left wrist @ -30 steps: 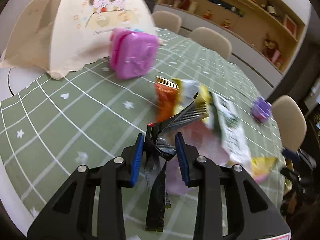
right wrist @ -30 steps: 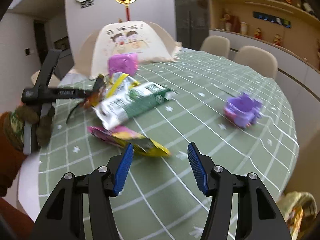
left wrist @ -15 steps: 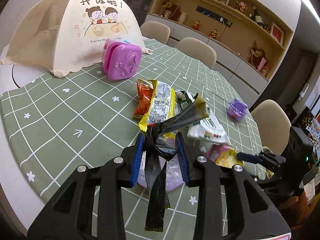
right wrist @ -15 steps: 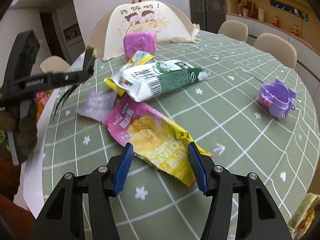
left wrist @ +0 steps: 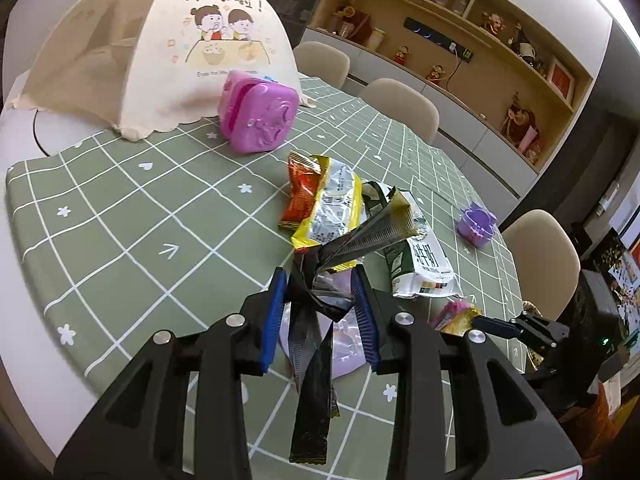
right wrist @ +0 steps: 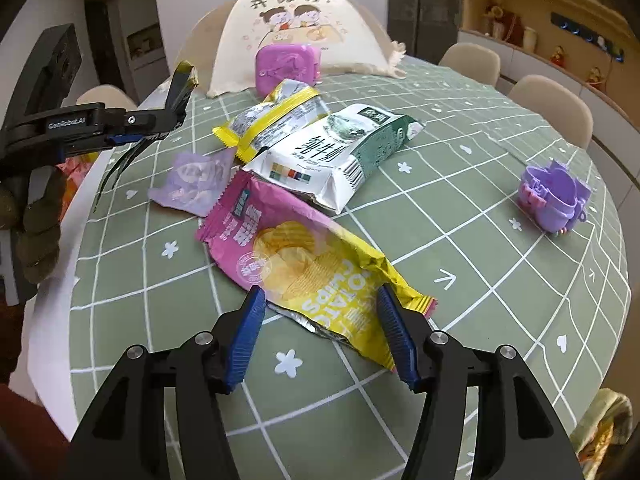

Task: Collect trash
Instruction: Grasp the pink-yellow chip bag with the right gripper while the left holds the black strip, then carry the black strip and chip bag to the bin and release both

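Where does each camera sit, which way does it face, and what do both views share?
Left wrist: on the left gripper, facing down across the table; it grips black wrappers.
Right wrist: on the right gripper, open over the chip bag; a gloved hand shows.
Shared: milk packet, pink box.

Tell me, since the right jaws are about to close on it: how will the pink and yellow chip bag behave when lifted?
The chip bag lies flat and creased with its foil mouth torn open, so it is probably light and floppy, sagging from whichever edge the right gripper pinches. Its glossy film may slip, and crumbs could spill.
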Motion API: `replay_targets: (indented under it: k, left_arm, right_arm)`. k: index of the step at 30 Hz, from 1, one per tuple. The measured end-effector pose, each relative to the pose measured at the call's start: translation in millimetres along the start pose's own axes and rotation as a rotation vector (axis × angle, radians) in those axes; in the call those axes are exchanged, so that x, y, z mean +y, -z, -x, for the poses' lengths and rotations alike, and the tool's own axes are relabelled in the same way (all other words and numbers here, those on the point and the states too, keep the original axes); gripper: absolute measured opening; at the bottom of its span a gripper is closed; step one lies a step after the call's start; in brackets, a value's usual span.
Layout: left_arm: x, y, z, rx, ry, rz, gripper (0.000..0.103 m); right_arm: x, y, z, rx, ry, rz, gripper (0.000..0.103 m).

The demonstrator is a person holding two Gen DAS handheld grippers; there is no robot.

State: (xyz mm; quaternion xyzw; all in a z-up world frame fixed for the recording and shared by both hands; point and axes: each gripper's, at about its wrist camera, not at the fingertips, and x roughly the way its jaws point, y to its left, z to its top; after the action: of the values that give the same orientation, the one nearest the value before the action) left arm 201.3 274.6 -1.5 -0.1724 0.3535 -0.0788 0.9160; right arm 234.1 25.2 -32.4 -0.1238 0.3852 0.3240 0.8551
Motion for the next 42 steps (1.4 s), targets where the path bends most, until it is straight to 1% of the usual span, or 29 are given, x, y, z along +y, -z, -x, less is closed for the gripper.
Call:
replay_targets:
  k: [3,6,8,11,13,14,16,17,18,19,22,23,25,26,28,30,33,35,37,38,39,40,41,42]
  left_arm:
    - [3.5,-0.1,3.4,0.000,-0.006,0.004,0.031]
    - [4.7,-0.6,5.4,0.002,-0.004,0.009,0.031]
    - [2.6,0.0,6.9,0.002,0.004,0.010,0.031]
    - [-1.5,1.5,9.1,0.002,0.016,0.005,0.031]
    - [-3.8,2.7,10.2,0.004,0.021,0.000,0.031]
    - [-4.6,3.6,11.1,0.006,0.022,-0.003,0.031]
    - [-5.1,5.1,11.9,0.008,0.021,-0.006,0.031]
    - [-4.4,5.6,12.2,0.010,0.020,-0.006,0.031]
    - [-3.4,5.9,12.1,0.012,0.021,-0.003,0.031]
    - [-2.4,5.8,11.6,0.013,0.022,0.000,0.031]
    - [-3.0,5.7,9.2,0.015,0.030,0.005,0.031]
    - [-3.7,5.3,7.3,0.016,0.033,0.005,0.031]
    - [-6.7,5.0,3.6,0.020,0.039,0.003,0.031]
    - [-7.7,4.9,2.4,0.021,0.041,0.002,0.031]
    - [-11.3,6.0,0.1,0.025,0.047,0.001,0.031]
    - [-13.4,7.2,-0.2,0.027,0.050,-0.002,0.031]
    - [-15.5,9.3,1.6,0.029,0.048,-0.009,0.031]
    - [-14.5,9.3,3.4,0.028,0.041,-0.007,0.031]
    - [-14.1,9.8,4.9,0.026,0.036,-0.004,0.031]
    - [-13.7,10.4,5.9,0.025,0.033,-0.002,0.031]
    - [-13.7,11.0,6.6,0.026,0.030,-0.001,0.031]
    - [-14.0,11.5,7.0,0.027,0.029,-0.003,0.031]
    - [-15.4,12.5,7.6,0.029,0.026,-0.008,0.031]
    - [-17.1,13.0,7.9,0.030,0.024,-0.014,0.031]
  right_arm:
    - [-0.4,-10.7,20.8,-0.079,-0.037,0.033,0.055]
    - [-1.5,-25.5,24.9,-0.089,-0.077,0.071,0.055]
    - [-1.2,-36.0,14.2,-0.056,-0.088,0.121,0.055]
    - [-0.3,-42.3,-10.5,0.012,-0.052,0.187,0.055]
    - [-3.6,-41.2,-27.9,0.067,-0.040,0.208,0.055]
    - [-7.3,-40.1,-33.8,0.087,-0.038,0.202,0.055]
    - [-16.3,-36.8,-34.8,0.090,-0.071,0.151,0.055]
    - [-23.1,-34.2,-32.9,0.097,-0.097,0.099,0.055]
    - [-29.3,-30.3,-30.5,0.109,-0.107,0.043,0.055]
    - [-31.6,-26.5,-27.5,0.107,-0.108,0.017,0.055]
    - [-26.9,-11.3,-13.2,0.109,-0.102,0.002,0.055]
    - [-24.1,-7.4,-8.8,0.118,-0.119,-0.004,0.055]
    - [-17.0,-1.5,-0.5,0.132,-0.187,-0.029,0.055]
    - [-13.4,-0.1,3.7,0.130,-0.201,-0.034,0.055]
    - [-4.9,-1.1,11.2,0.108,-0.176,-0.005,0.055]
    - [3.6,-6.1,16.7,0.048,-0.112,0.068,0.055]
    - [3.2,-16.1,11.7,-0.006,-0.077,0.081,0.055]
    - [-2.8,-22.9,0.7,0.000,-0.083,0.056,0.055]
    - [-8.6,-26.8,-13.2,0.028,-0.105,0.019,0.055]
    - [-10.8,-27.1,-19.1,0.046,-0.115,0.009,0.050]
    - [-10.9,-26.5,-25.6,0.074,-0.128,0.004,0.040]
    - [-8.4,-26.4,-26.8,0.070,-0.128,0.000,0.023]
    - [-8.8,-25.9,-24.4,0.065,-0.139,-0.011,0.013]
    - [-10.0,-25.2,-20.7,0.064,-0.151,-0.024,0.010]
